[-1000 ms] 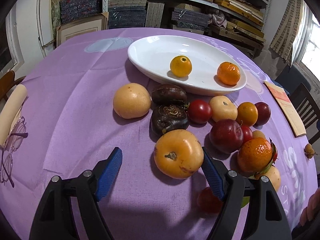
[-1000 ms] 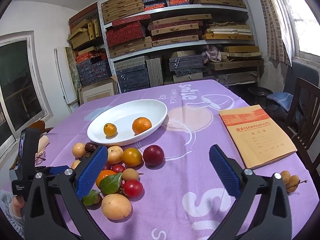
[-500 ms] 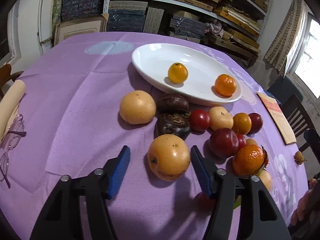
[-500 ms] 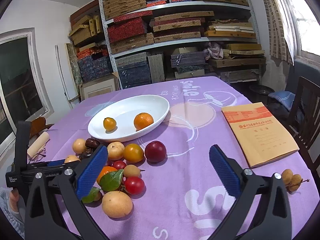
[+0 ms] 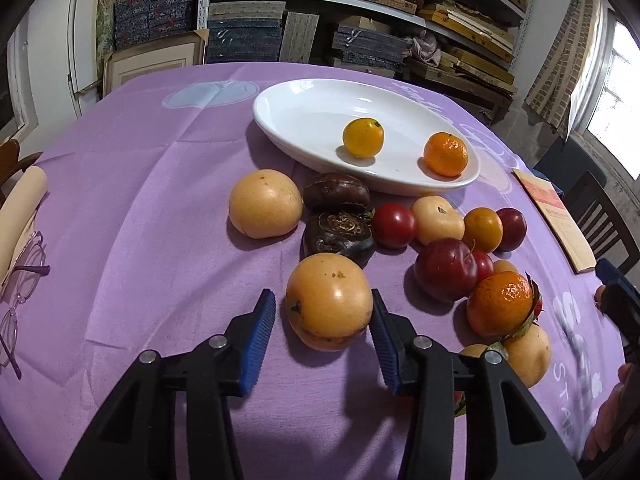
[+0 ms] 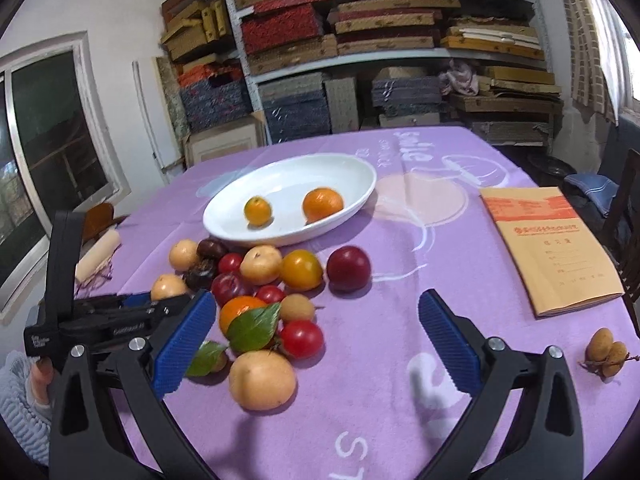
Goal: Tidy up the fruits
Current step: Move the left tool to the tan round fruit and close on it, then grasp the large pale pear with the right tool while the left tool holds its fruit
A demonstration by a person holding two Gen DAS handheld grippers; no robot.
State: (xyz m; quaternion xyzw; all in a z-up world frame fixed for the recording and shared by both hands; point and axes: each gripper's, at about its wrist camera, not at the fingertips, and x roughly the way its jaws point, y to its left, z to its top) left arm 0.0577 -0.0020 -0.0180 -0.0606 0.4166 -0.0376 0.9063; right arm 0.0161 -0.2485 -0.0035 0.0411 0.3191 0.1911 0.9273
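A white oval dish (image 5: 304, 120) (image 6: 344, 172) on the purple tablecloth holds two small oranges (image 5: 363, 137) (image 5: 445, 154). A cluster of fruit lies in front of it: pears, plums, tomatoes, dark mangosteens. My left gripper (image 5: 322, 330) has its jaws on either side of a yellow-orange pear (image 5: 329, 306); the right pad touches it and a small gap shows at the left pad. My right gripper (image 6: 316, 344) is open and empty above the table, near a leafy orange (image 6: 240, 312) and a pale pear (image 6: 262, 380).
A tan notebook (image 6: 548, 248) lies at the right of the table, with small longans (image 6: 606, 352) near the edge. Glasses (image 5: 20, 280) and a rolled cloth (image 5: 20, 208) lie at the left. Shelves of boxes stand behind; a wooden chair (image 5: 592, 208) is at the right.
My left gripper has narrowed its jaws around the yellow-orange pear, from wide open to nearly touching. The right gripper has shifted slightly closer to the fruit and stays open.
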